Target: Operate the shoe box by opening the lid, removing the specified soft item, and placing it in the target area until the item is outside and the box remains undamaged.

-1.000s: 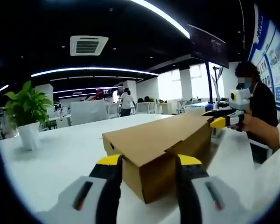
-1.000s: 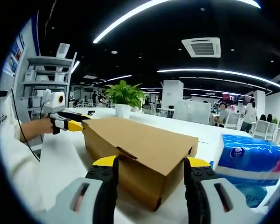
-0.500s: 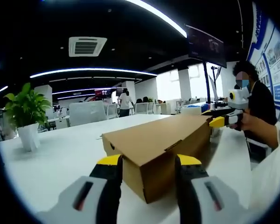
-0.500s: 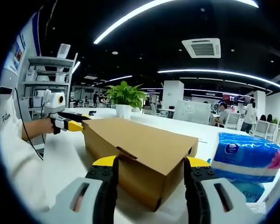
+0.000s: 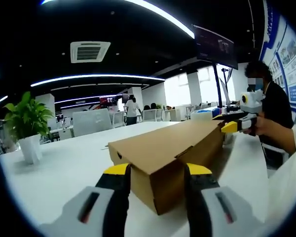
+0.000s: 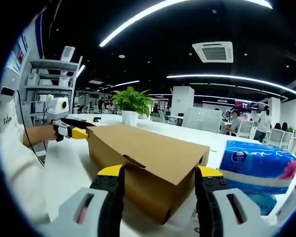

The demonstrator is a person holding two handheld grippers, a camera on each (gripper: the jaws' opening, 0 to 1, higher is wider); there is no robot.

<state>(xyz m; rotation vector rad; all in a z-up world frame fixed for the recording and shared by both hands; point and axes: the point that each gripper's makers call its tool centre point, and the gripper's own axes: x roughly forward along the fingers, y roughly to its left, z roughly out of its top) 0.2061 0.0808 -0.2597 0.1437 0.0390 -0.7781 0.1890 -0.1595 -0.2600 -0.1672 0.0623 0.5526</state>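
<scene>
White bench (image 5: 64, 163) in an open office carries a closed cardboard shoe box (image 5: 163, 153), lid down. Left tongs (image 5: 153, 173) straddle one end of the box, jaws spread wide on either side; right tongs (image 6: 159, 174) straddle the opposite end likewise, gripping nothing. A blue tissue pack (image 6: 256, 165) lies beside the box. A potted plant (image 5: 25, 126) stands near the bench's far edge.

Brown cardboard shoe box (image 5: 172, 157) — lid shut — on white table (image 5: 64, 168).
</scene>
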